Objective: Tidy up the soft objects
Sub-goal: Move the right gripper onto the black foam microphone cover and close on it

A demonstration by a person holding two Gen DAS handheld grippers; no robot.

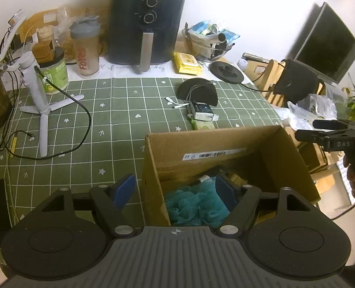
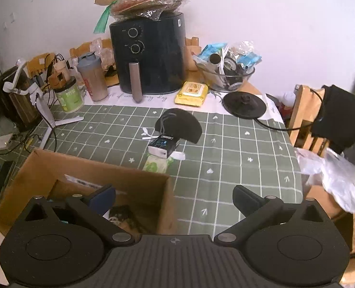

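An open cardboard box stands on the green checked tablecloth; it also shows in the right wrist view. A teal mesh bath sponge lies inside it. My left gripper is open and straddles the box's left wall, one finger outside, one just above the sponge. My right gripper is open and empty, straddling the box's right wall; it also shows at the right edge of the left wrist view. A black cap lies flat mid-table behind a small dark box and a green wipes pack.
A black air fryer, shaker bottle, green-labelled jar, yellow wipes pack, glass bowl of clutter and kettle base line the back. A white tripod with cables stands left. Wooden chairs and plastic bags are right.
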